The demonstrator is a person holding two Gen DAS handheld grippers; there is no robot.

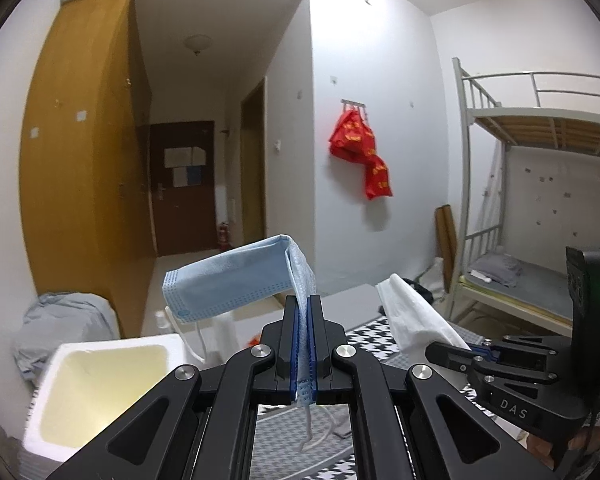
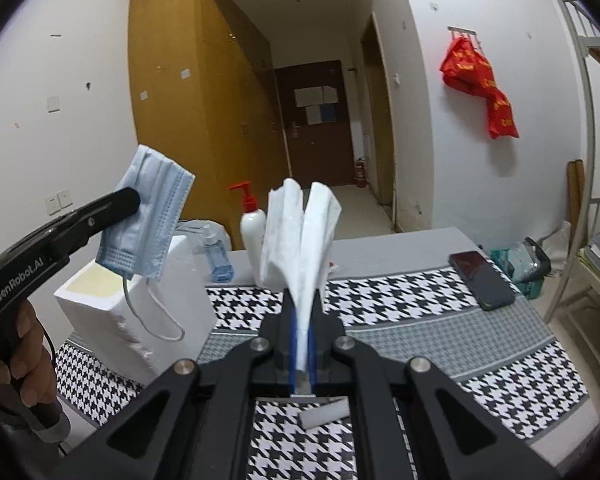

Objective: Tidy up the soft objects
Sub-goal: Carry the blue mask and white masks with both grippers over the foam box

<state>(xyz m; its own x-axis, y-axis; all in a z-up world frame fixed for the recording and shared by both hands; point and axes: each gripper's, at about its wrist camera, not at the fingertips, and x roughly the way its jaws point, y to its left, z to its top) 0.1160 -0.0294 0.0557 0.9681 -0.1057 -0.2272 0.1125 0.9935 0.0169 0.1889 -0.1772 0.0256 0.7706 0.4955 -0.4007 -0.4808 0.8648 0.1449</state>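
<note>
Left gripper (image 1: 303, 320) jaws clamped tight on pale blue pleated surgical face mask (image 1: 236, 280), mask held up in air, ear loops dangling above white styrofoam box (image 2: 140, 304) at left edge of houndstooth-cloth table (image 2: 500, 344). Right gripper (image 2: 303, 320) jaws pinched on crumpled white paper tissue (image 2: 300, 236), also lifted off table. Behind tissue near far edge: white pump bottle with red nozzle (image 2: 252, 236), small clear blue spray bottle (image 2: 218, 258). Black smartphone (image 2: 480, 280) flat toward right edge.

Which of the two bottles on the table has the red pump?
The taller white plastic bottle; the small clear blue spray bottle left of it has a clear nozzle instead.
</note>
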